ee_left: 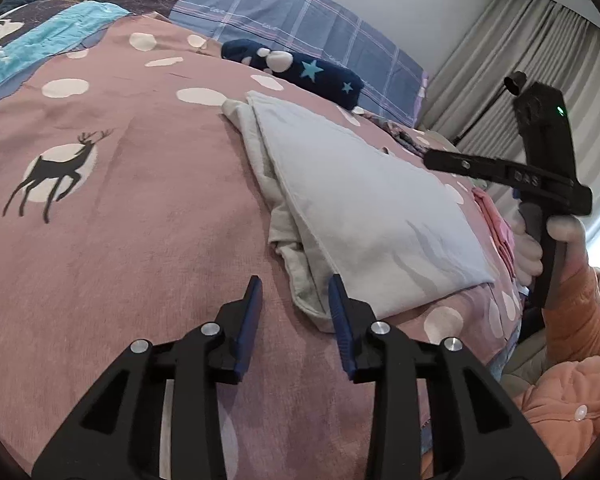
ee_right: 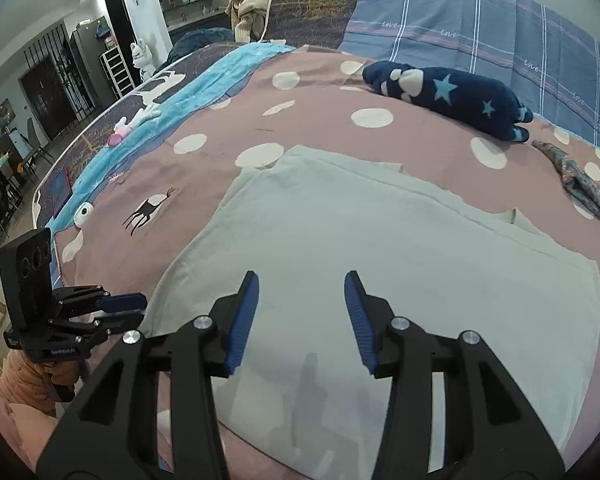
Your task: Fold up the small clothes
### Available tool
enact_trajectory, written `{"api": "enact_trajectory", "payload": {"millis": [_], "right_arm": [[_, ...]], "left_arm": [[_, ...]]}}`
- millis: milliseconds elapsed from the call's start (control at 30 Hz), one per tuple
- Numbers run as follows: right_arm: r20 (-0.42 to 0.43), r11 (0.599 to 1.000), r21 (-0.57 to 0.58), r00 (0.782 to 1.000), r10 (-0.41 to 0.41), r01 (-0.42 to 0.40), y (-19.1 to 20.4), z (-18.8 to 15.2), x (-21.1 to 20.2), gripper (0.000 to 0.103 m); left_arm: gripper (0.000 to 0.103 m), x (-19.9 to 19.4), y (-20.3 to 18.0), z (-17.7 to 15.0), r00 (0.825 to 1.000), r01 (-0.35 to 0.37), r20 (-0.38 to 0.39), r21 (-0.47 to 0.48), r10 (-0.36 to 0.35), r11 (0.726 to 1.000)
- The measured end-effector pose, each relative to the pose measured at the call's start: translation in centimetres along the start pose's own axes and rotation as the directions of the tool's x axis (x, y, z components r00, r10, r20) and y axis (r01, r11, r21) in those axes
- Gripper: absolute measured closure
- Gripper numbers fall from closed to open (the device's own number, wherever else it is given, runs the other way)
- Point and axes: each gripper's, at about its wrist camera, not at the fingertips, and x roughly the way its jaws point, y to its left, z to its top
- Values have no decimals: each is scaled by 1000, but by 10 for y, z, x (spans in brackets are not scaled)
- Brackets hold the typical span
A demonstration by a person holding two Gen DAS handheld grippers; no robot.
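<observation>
Both black tools (ee_left: 294, 300) (ee_right: 302, 300) gape over soft, layered grey cloth (ee_right: 380, 260).

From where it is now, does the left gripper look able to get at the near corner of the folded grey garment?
Probably yes. The left gripper is open and empty, its right finger beside the grey garment corner, with only bare bedspread between.

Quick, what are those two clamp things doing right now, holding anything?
Left hand-held gripper: open, holding nothing, beside the folded grey garment.
Right hand-held gripper: open, empty, over the garment.
</observation>
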Motion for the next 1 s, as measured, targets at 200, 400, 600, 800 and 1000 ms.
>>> {"api": "enact_trajectory", "payload": {"millis": [200,400,600,800,1000], "right_arm": [[-22,999,-51,1000,-6,5,15,26,23,58],[-63,984,-175,998,32,-43,53,65,70,58],[-123,949,-317,992,-32,-9,95,99,134,58],[-216,922,-386,971,-104,13,105,115,182,58],[-297,914,-405,949,-110,-21,101,118,203,100]], "left_arm": [[69,5,4,1,998,64,-10,-29,-65,998],[69,7,3,1,996,88,-9,-40,-89,995],[69,11,2,6,996,92,-10,-56,-93,994],[69,19,10,22,997,73,-19,-54,-74,996],[86,34,27,35,989,144,-27,-134,-148,981]]}}
